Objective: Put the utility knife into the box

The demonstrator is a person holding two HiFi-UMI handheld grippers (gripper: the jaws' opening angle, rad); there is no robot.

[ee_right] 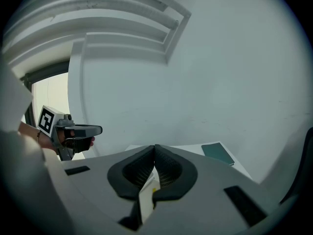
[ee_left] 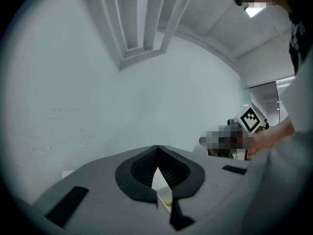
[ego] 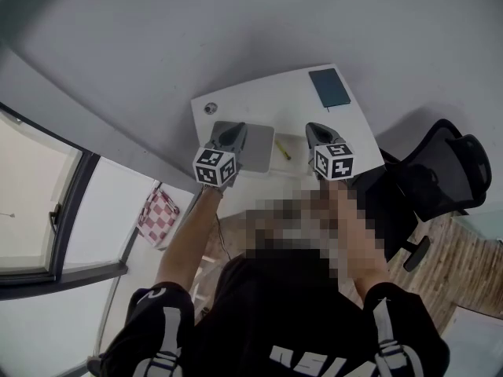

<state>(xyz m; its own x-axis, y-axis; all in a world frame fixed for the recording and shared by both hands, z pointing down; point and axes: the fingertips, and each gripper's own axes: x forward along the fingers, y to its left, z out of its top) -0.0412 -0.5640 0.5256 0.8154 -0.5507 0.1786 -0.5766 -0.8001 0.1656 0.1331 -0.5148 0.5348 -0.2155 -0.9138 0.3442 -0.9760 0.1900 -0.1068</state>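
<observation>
Nearest the camera, both arms reach forward over the tabletop (ego: pixel 267 100), one tool in each hand. The left hand-held gripper (ego: pixel 233 132) has its jaws pressed together at the tips with nothing between them, and it hangs over the left part of the grey box (ego: pixel 263 146). The right hand-held gripper (ego: pixel 316 130) matches it: jaws closed tip to tip, empty, poised above the tabletop off the box's right side.

Between the two sits the prize. The utility knife (ego: pixel 281 151), a thin yellow sliver, lies flat just beside the box's right edge, outside it and untouched by either tool. So the task looks to be at its very start, in the approach before the pick, with nothing grasped yet.

The right tool seems the natural one for the job, being closer to the knife. It would need to spread its jaws, drop down and straddle the slim handle across its width, since so low an object leaves little to bite on. After that comes a short carry leftward over the box wall.

Further back, a dark teal notebook (ego: pixel 329 87) rests near the tabletop's far right corner, well clear of the action.
</observation>
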